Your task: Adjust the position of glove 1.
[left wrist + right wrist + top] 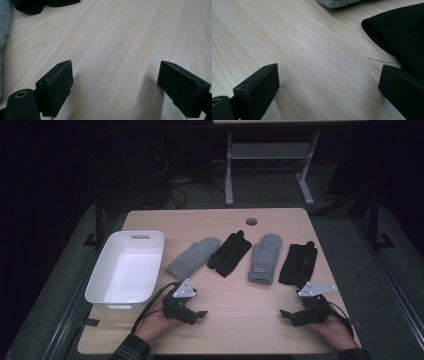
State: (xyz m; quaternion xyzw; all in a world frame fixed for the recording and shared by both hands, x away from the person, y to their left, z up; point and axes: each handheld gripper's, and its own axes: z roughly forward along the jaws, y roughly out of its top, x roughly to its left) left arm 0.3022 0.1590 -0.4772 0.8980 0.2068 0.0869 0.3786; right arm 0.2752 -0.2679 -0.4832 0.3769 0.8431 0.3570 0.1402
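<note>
Resting low on the table near its front edge, both tongs are standing released with nothing between their jaws, apparently waiting to start. The left gripper is pointing toward the middle, the right gripper facing it. Beyond them four gloves are lying in a row, seemingly laid out for sorting: grey mitten, black glove, second grey mitten, second black glove, whose cuff is sitting just beside the right jaws. A white bin is waiting at left.
</note>
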